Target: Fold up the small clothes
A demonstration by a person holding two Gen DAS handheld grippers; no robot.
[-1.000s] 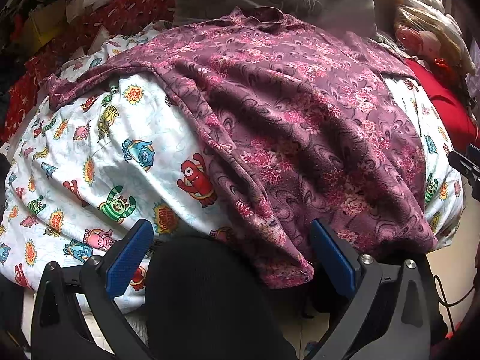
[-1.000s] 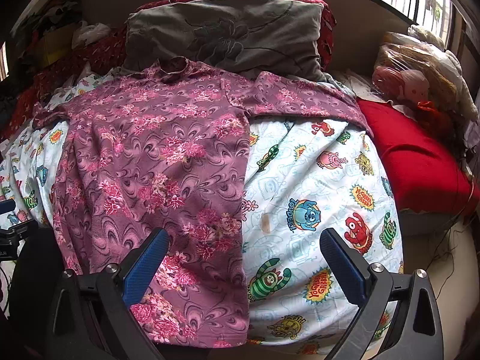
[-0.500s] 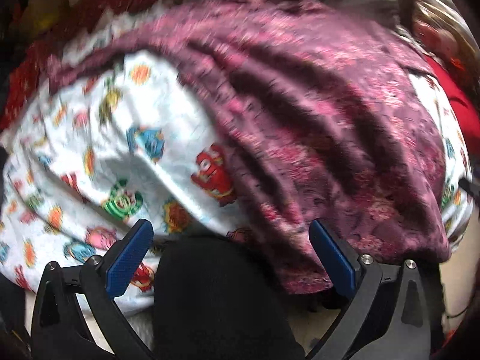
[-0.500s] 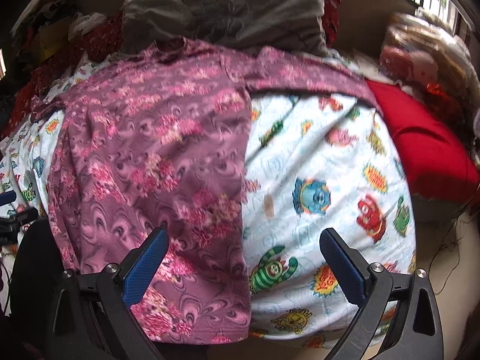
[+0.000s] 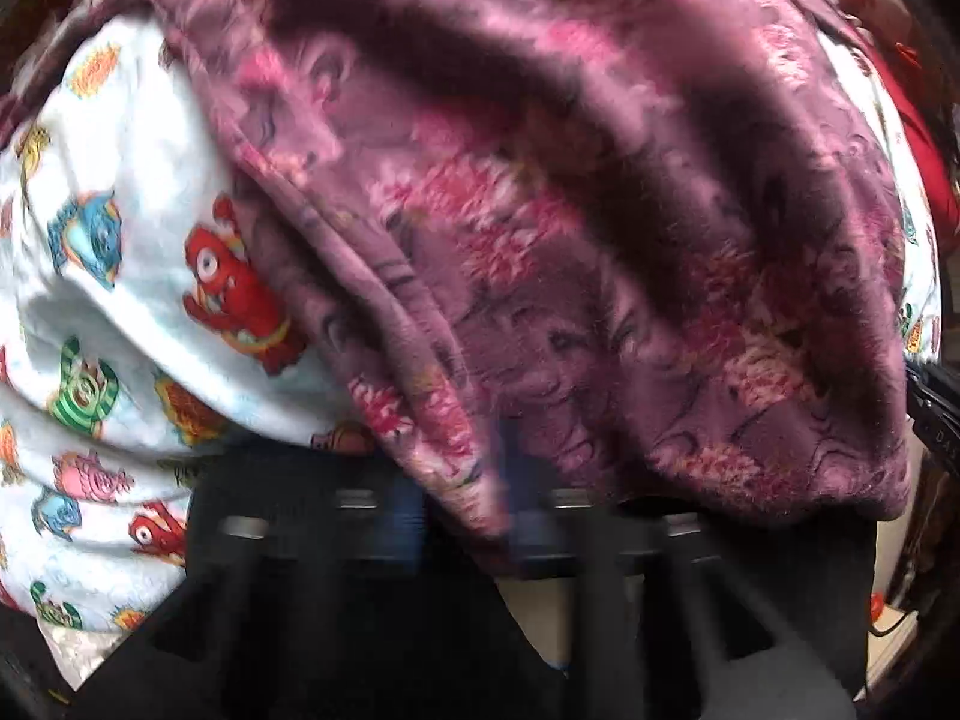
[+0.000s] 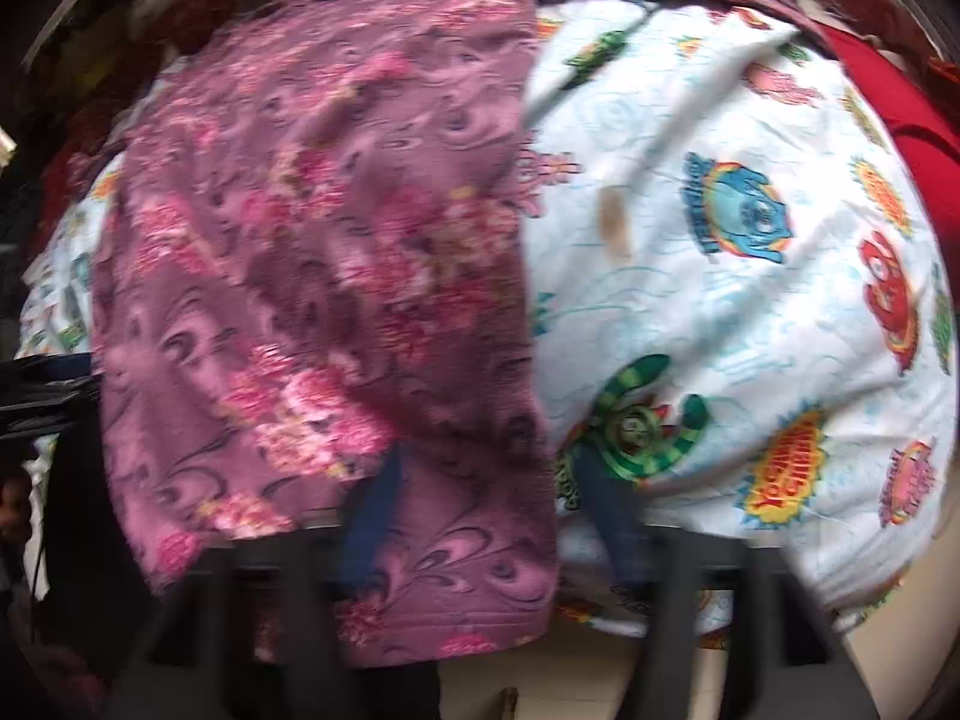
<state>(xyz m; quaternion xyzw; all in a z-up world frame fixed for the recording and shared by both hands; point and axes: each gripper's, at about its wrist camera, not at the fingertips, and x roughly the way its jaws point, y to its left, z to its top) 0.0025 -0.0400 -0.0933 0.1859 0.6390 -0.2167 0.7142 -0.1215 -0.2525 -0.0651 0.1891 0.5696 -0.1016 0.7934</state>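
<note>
A purple floral garment (image 5: 570, 240) lies spread over a bed, and its lower hem hangs over the near edge. My left gripper (image 5: 462, 510) is blurred and its jaws are closing. Its blue fingers (image 5: 408, 510) pinch the hem's left corner fold between them. In the right wrist view the garment (image 6: 336, 240) fills the left half. My right gripper (image 6: 489, 504) is also closing. Its blue fingers (image 6: 372, 510) still stand apart around the hem's lower right corner, one over the fabric and one over the sheet.
A white cartoon-print sheet (image 6: 720, 300) covers the bed on both sides of the garment, also the sheet (image 5: 138, 192). A red cushion (image 6: 900, 108) lies at the far right. A black rounded shape (image 5: 270, 540) sits just below the bed's near edge.
Both grippers have dropped toward the bed's near edge, so the hem now looms large. Both pairs of fingers stood wide apart before and have come together around the hem's two corners.
</note>
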